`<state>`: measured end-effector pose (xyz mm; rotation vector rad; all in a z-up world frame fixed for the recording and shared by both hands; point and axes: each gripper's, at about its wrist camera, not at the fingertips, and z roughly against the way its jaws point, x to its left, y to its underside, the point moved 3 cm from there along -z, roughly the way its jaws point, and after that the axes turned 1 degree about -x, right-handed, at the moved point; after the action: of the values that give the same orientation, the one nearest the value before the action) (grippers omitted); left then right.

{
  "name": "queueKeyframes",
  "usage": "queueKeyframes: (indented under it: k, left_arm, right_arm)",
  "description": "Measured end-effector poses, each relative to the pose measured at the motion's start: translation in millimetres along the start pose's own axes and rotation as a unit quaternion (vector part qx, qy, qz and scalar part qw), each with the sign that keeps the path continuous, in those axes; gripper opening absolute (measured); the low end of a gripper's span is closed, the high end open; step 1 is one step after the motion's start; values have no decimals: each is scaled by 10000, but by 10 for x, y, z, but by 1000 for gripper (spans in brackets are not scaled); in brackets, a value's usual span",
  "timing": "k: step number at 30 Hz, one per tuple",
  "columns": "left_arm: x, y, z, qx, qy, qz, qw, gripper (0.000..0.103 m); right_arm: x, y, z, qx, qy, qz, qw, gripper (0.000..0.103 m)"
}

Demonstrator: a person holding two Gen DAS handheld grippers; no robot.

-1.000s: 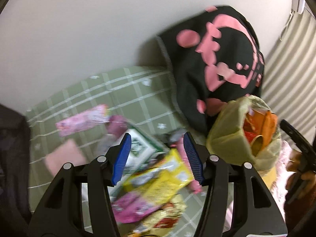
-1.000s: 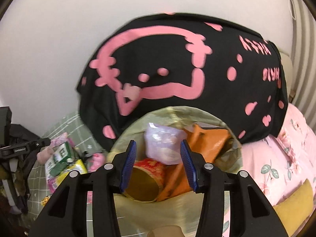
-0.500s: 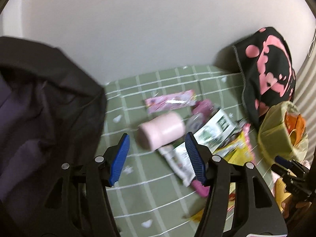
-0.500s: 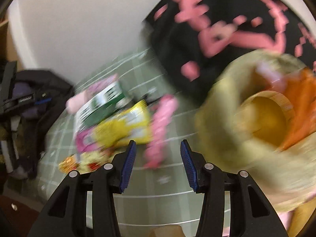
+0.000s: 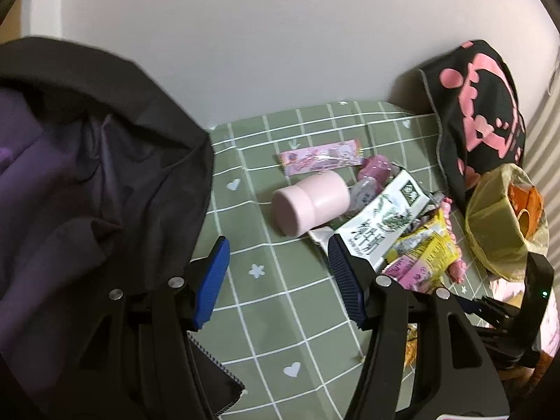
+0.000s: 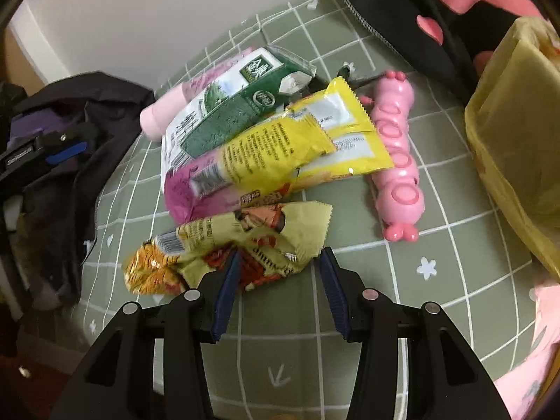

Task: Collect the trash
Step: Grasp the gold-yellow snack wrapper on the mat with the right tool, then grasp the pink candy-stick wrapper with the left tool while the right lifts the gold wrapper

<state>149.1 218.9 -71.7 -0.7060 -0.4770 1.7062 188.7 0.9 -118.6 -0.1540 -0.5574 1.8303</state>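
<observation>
Trash lies in a pile on the green checked cloth (image 6: 350, 357): a crumpled yellow-orange snack wrapper (image 6: 241, 245), a yellow and pink bag (image 6: 280, 154), and a green and white carton (image 6: 227, 112) (image 5: 378, 220). My right gripper (image 6: 278, 276) is open, its fingertips just at the crumpled wrapper's near edge. My left gripper (image 5: 276, 269) is open and empty above bare cloth, short of a pink cup (image 5: 311, 203) lying on its side and a pink wrapper (image 5: 322, 155). A yellow-green trash bag (image 5: 500, 217) (image 6: 511, 133) stands at the right, holding orange trash.
A pink caterpillar toy (image 6: 395, 161) lies between the pile and the bag. A black cushion with pink print (image 5: 483, 115) leans on the wall behind the bag. A dark jacket (image 5: 87, 175) covers the left. A spiral notebook (image 5: 217, 374) sits under the left gripper.
Both grippers swung left, away from the trash bag. The right one now faces down onto the wrapper pile; the left one settled over the cloth near the pink cup.
</observation>
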Motion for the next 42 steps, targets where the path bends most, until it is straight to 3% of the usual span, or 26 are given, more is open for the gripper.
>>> queueKeyframes:
  k: [2, 9, 20, 29, 33, 39, 42]
  left_arm:
    - [-24, -12, -15, 10, 72, -16, 10000, 55]
    - [-9, -11, -75, 93, 219, 106, 9997, 55]
    - [-316, -32, -219, 179, 635, -239, 9975, 55]
    - [-403, -564, -345, -196, 655, -538, 9962, 56]
    - [-597, -881, -662, -19, 941, -1375, 9860, 56]
    - [-692, -956, -1255, 679, 721, -2568, 9614, 56]
    - [-659, -891, -1524, 1073, 598, -2705, 9549, 49]
  right_arm:
    - [11, -16, -14, -5, 184, 50, 9998, 22]
    - [-90, -152, 222, -389, 131, 6, 9992, 13]
    - [-639, -469, 887, -1066, 751, -37, 9915, 13]
    - [-697, -387, 937, -1030, 865, -186, 9907, 13]
    - [-633, -358, 920, -1021, 798, -209, 9913, 13]
    - [-498, -379, 930, -1080, 827, -155, 9906, 13]
    - [-468, -408, 956, -1113, 906, -154, 9895, 13]
